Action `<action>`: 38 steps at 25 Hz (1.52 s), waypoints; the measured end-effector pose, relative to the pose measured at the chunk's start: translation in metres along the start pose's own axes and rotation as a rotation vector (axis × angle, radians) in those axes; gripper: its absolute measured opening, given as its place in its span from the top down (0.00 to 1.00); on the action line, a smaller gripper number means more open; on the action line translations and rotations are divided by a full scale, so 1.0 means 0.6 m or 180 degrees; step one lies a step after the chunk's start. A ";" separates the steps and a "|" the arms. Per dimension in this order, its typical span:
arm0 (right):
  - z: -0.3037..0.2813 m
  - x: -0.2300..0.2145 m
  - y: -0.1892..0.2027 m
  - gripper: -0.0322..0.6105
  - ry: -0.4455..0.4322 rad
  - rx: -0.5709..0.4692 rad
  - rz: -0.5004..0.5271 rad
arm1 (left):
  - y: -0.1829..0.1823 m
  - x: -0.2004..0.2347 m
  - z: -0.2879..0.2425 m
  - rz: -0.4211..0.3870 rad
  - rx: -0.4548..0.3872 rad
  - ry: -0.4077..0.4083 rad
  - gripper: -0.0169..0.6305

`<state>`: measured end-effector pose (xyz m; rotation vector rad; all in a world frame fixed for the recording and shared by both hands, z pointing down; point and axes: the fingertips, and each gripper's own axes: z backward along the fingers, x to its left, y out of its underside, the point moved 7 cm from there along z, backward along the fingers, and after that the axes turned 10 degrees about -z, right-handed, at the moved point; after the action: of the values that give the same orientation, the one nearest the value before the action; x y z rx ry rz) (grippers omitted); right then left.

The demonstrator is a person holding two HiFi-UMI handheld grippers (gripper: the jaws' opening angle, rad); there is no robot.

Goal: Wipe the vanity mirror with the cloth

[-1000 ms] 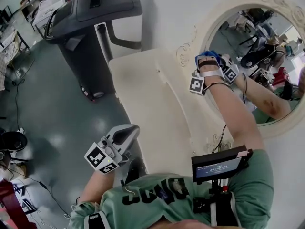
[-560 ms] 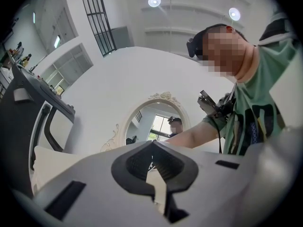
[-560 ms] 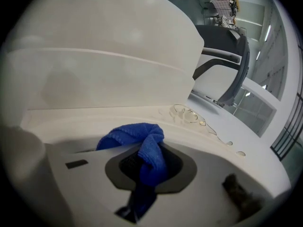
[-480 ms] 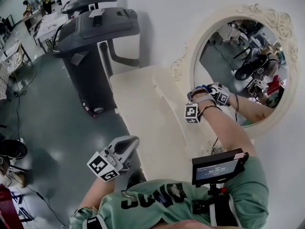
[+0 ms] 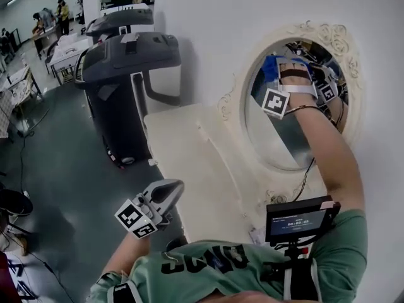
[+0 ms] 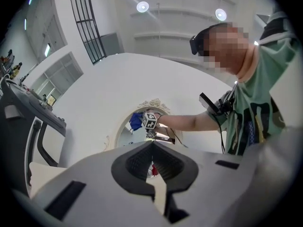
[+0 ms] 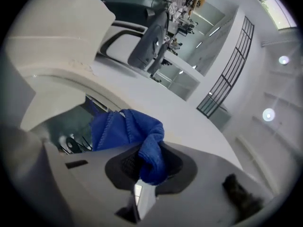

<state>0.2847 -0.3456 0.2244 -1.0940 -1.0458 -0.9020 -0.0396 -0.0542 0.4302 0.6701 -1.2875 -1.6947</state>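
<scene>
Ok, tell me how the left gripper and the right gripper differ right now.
The right gripper is shut on the blue cloth; the left gripper is shut on nothing. The right gripper is raised at the upper part of the vanity mirror; the left gripper hangs low, away from it. Both are the same grey two-jaw build.

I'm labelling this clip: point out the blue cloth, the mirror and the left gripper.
blue cloth [image 7: 127, 127]: right gripper view, bunched folds above the jaws.
mirror [image 5: 273, 141]: head view, bare lower glass.
left gripper [image 6: 152, 149]: left gripper view, where its shut jaws meet.
</scene>
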 end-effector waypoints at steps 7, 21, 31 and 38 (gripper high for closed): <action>-0.058 -0.158 0.026 0.88 0.1166 0.0107 0.0075 | -0.003 0.005 0.031 0.0008 -0.0077 -0.0092 0.96; -0.086 -0.060 0.036 0.88 0.0738 0.1040 0.0823 | 0.022 0.036 0.041 0.0101 -0.0041 -0.0161 0.96; -0.071 0.335 -0.108 0.88 -0.0176 0.0519 0.0974 | 0.088 0.063 0.080 0.0304 0.0224 -0.0332 0.96; -0.054 0.494 -0.132 0.88 -0.0627 0.0370 0.1031 | 0.101 0.071 0.081 0.0399 0.0353 -0.0470 0.96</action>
<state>0.2966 -0.4144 0.5248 -1.2284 -1.0296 -0.4764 -0.0802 -0.0734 0.5064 0.5241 -1.5045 -1.6037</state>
